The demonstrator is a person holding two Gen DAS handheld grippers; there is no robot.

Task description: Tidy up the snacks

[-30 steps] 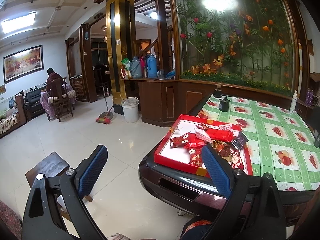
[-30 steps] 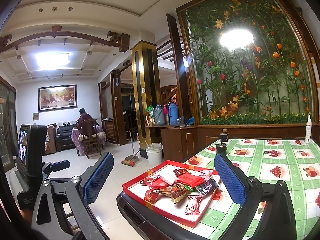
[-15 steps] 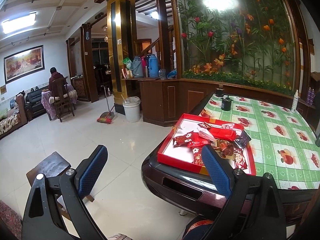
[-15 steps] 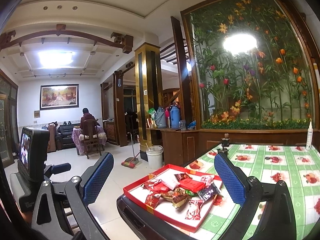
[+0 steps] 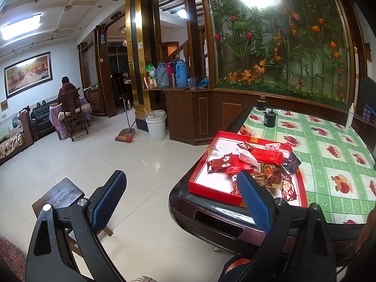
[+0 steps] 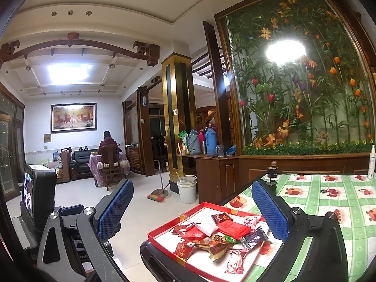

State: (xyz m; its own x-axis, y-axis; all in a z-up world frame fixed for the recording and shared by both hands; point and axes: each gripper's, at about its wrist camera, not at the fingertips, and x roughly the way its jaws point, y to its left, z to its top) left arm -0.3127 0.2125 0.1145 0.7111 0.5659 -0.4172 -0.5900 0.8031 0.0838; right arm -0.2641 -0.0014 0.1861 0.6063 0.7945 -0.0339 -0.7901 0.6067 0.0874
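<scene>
A red tray (image 5: pixel 202 189) with a white floor sits at the near left corner of the table and holds a pile of wrapped snacks (image 5: pixel 252 164), mostly red. It also shows in the right wrist view (image 6: pixel 164 242) with its snacks (image 6: pixel 221 232). My left gripper (image 5: pixel 181 197) is open and empty, held off the table's edge in front of the tray. My right gripper (image 6: pixel 192 209) is open and empty, above and short of the tray. The left gripper's body (image 6: pixel 37 192) shows at the left of the right wrist view.
The table (image 5: pixel 329 159) has a green checked cloth with fruit prints. A black jar (image 5: pixel 269 118) and a white spray bottle (image 5: pixel 349 117) stand at its far side. A small wooden stool (image 5: pixel 58 195) and tiled floor lie left; a flower screen stands behind.
Both grippers have drifted slightly; the tray sits a little further right and lower in both views. The jaws stay open and nothing on the tray has moved.
</scene>
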